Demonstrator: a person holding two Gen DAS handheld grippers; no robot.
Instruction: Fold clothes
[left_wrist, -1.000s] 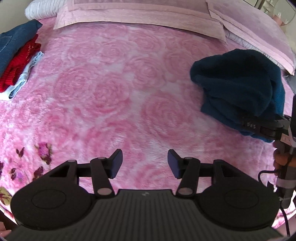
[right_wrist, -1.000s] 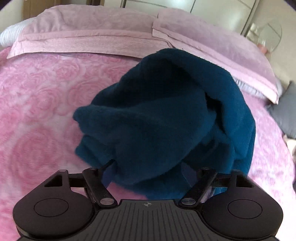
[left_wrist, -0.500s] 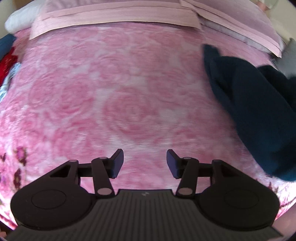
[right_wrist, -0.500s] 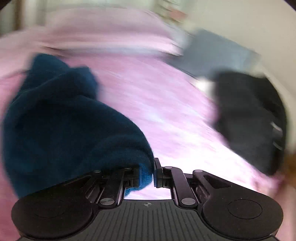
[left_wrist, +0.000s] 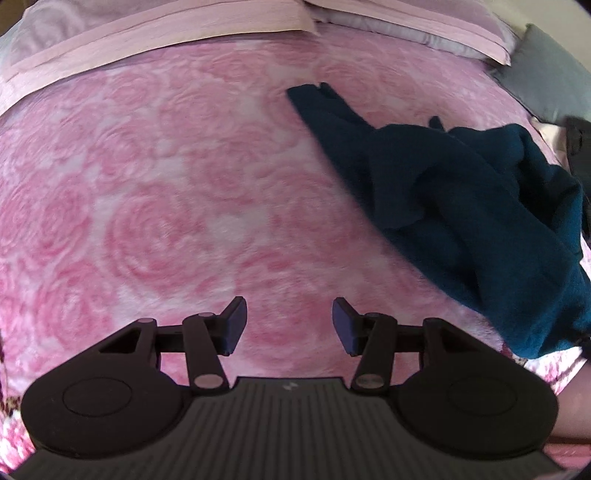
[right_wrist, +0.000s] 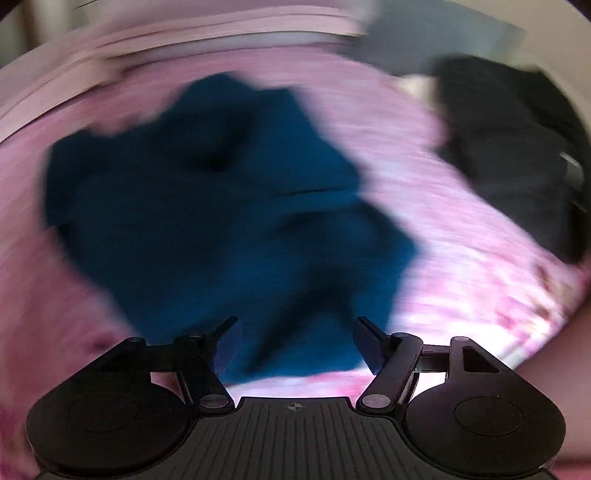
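A dark teal fleece garment lies crumpled on the pink rose-patterned bedspread, at the right of the left wrist view. My left gripper stands open over bare bedspread, left of the garment and apart from it. In the blurred right wrist view the same teal garment spreads out just ahead of my right gripper, which is open with nothing between its fingers; the garment's near edge lies under the fingertips.
Pink pillows line the head of the bed. A grey cushion sits at the far right corner. A black garment lies on the bed to the right of the teal one.
My right gripper was shut on the teal garment half a second ago and has opened, dropping it flat on the bed. The left view swung right; the folded stack left its frame.
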